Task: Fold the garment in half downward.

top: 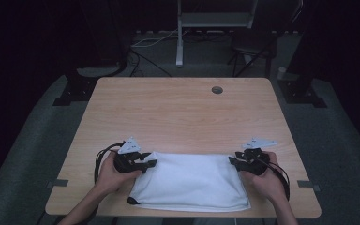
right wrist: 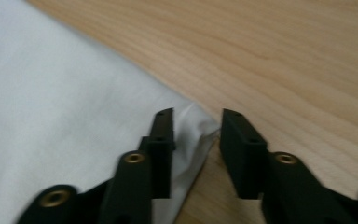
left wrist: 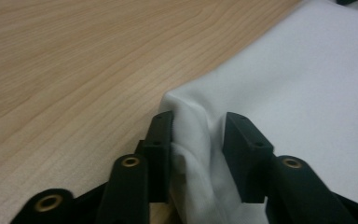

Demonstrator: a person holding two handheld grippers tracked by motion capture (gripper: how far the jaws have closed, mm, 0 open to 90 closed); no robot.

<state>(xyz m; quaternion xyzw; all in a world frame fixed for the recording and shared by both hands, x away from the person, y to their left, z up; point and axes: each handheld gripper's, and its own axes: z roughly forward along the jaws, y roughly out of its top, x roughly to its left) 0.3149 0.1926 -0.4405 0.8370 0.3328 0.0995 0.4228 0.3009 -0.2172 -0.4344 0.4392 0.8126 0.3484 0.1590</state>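
On the table [top: 178,108], both grippers straddle the white cloth's [top: 192,180] far corners.

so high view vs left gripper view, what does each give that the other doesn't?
High view alone: the whole white cloth folded on the table, both hands, the right gripper at its far right corner, floor and stands behind. Left gripper view alone: a bunched cloth corner between the left gripper jaws, with a gap at one pad. Both: cloth, wood tabletop, left gripper.
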